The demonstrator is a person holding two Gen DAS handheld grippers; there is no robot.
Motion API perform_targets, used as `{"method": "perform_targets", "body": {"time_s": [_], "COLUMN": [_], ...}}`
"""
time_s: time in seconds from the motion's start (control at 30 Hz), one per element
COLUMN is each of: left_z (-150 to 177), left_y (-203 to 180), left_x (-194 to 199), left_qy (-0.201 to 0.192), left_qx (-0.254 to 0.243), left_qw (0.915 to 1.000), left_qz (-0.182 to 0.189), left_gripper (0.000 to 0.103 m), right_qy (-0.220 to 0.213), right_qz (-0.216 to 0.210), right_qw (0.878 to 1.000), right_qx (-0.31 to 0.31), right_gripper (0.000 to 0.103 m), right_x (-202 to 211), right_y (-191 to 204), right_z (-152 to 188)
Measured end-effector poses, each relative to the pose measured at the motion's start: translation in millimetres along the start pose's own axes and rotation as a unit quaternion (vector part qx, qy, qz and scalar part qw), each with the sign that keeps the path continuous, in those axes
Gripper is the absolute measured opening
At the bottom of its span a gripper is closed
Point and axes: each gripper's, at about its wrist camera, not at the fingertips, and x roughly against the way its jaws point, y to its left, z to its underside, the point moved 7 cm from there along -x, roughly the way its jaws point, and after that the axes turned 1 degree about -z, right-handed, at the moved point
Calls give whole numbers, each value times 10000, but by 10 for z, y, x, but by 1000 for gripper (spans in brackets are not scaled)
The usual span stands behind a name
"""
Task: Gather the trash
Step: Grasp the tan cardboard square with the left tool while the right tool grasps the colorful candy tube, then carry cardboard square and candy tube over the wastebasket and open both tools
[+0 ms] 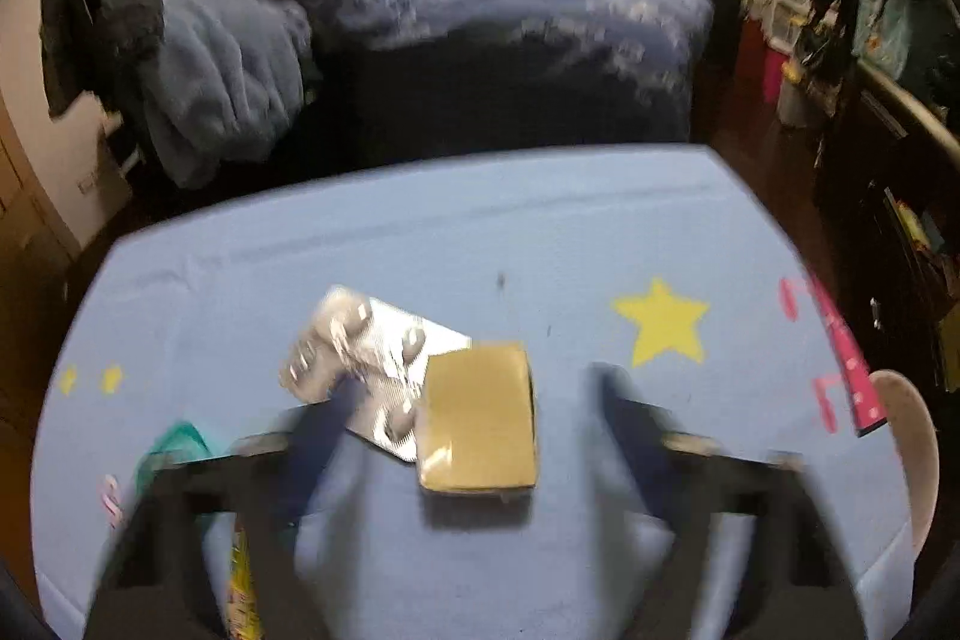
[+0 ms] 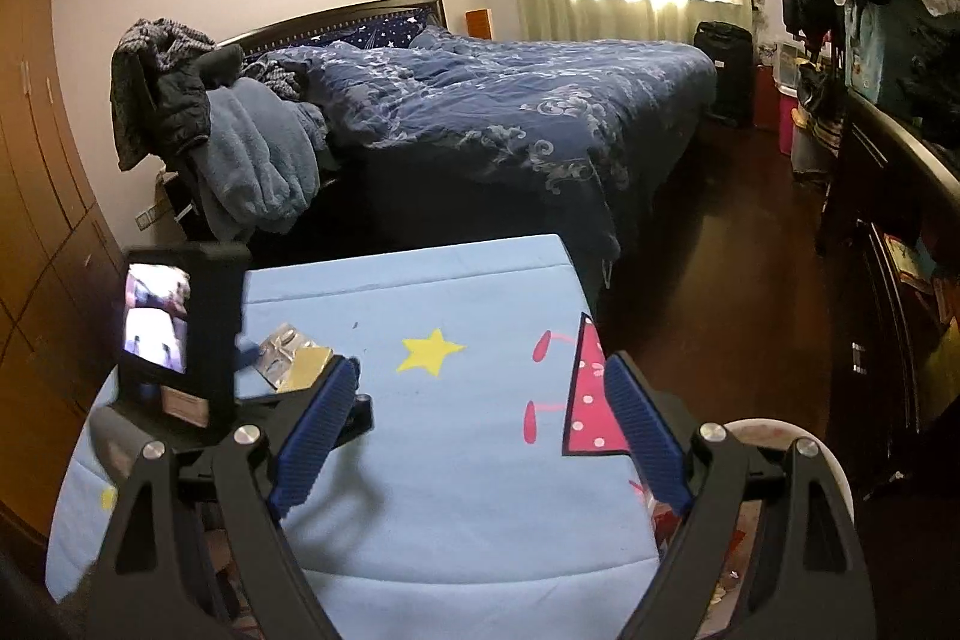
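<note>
I see open blue cloth [image 2: 456, 460] between my right gripper [image 2: 480, 430] fingers, left gripper [image 1: 474, 400] spread around brown box [image 1: 478, 418], pill sheet [image 1: 366, 364] touching box's left, bed [image 2: 510, 112] beyond the table

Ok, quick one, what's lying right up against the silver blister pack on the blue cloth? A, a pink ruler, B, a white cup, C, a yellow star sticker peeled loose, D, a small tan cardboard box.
D: the small tan box overlaps the near edge of the silver blister pack on the blue cloth, between the open fingers of the left gripper.
</note>
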Motion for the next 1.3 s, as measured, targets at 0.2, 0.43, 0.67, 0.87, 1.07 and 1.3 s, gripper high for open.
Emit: {"method": "perform_targets", "body": {"time_s": [0.2,0.43,0.67,0.87,1.07,1.3], "left_z": [-66,-170,204,481,533,504], "left_y": [164,1035,1943,2318,2393,2198], "left_x": [278,1076,1256,1268,1283,1352], "left_qy": [-497,-1398,-1341,-1260,-1314,-1350], "left_qx": [309,1009,1697,1888,1906,1759], "left_qw": [9982,9848,9747,9716,9709,9735], "left_qz": [159,-195,-569,-672,-619,-551], "left_gripper": [41,41,41,41,41,41], "right_qy": [30,503,1395,1575,1755,1737], "right_qz": [-101,-477,-1112,-834,-837,-1006], "right_qw": [9999,9959,9754,9673,9645,9677], "right_qx": [16,578,1298,1805,1789,1524], "right_gripper": [86,86,86,86,35,23], "right_x": [12,-236,-686,-937,-1015,-801], "right_y": [68,637,1702,2244,2282,1986], "right_z": [18,223,686,924,1007,966]}}
